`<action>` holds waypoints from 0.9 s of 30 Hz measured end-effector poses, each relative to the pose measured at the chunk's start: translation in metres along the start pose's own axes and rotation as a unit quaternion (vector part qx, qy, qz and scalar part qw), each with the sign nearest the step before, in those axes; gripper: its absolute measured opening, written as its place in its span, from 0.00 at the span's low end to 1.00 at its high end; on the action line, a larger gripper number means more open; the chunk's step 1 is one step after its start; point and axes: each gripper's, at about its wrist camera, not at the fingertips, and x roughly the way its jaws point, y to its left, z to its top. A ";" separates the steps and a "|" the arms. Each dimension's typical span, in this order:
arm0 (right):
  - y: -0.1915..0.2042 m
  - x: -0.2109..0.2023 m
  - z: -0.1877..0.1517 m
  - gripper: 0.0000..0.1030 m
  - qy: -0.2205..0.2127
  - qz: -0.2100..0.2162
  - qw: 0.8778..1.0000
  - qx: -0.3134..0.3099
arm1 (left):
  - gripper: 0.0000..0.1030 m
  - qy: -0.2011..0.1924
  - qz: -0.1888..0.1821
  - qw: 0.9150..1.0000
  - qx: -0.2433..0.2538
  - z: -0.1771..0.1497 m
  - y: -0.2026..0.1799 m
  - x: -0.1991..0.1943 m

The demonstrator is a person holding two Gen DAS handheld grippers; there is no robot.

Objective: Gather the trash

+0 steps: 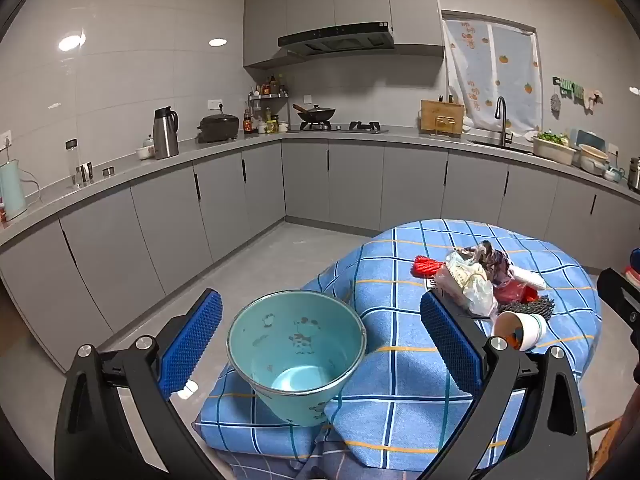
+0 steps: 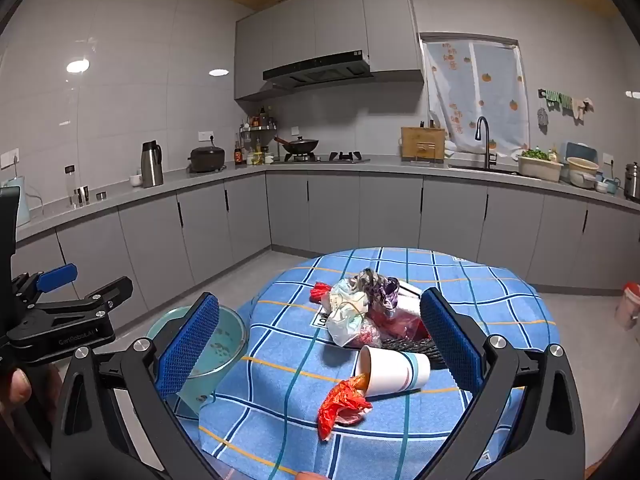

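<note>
Sideways, paper cup (image 2: 394,372) mouth seemingly toward bucket (image 1: 297,354); both hand-held grippers (image 1: 320,344) (image 2: 318,346) wide apart.

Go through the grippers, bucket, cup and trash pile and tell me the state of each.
left gripper: open, holding nothing
right gripper: open, holding nothing
bucket: tilted, empty
paper cup: on its side, red wrapper at its mouth
trash pile: heaped on the tablecloth
</note>
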 end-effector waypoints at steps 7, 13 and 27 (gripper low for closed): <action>0.000 0.000 0.000 0.96 -0.004 0.000 1.000 0.001 | 0.95 -0.002 0.000 1.000 0.000 0.000 0.000 0.000; 0.003 -0.001 0.002 0.96 -0.002 0.000 1.000 0.000 | 0.95 0.000 0.000 1.000 -0.001 0.000 0.001 0.001; -0.003 0.001 0.000 0.96 0.000 -0.001 1.000 0.002 | 0.95 -0.001 0.001 1.000 0.001 -0.001 0.002 0.000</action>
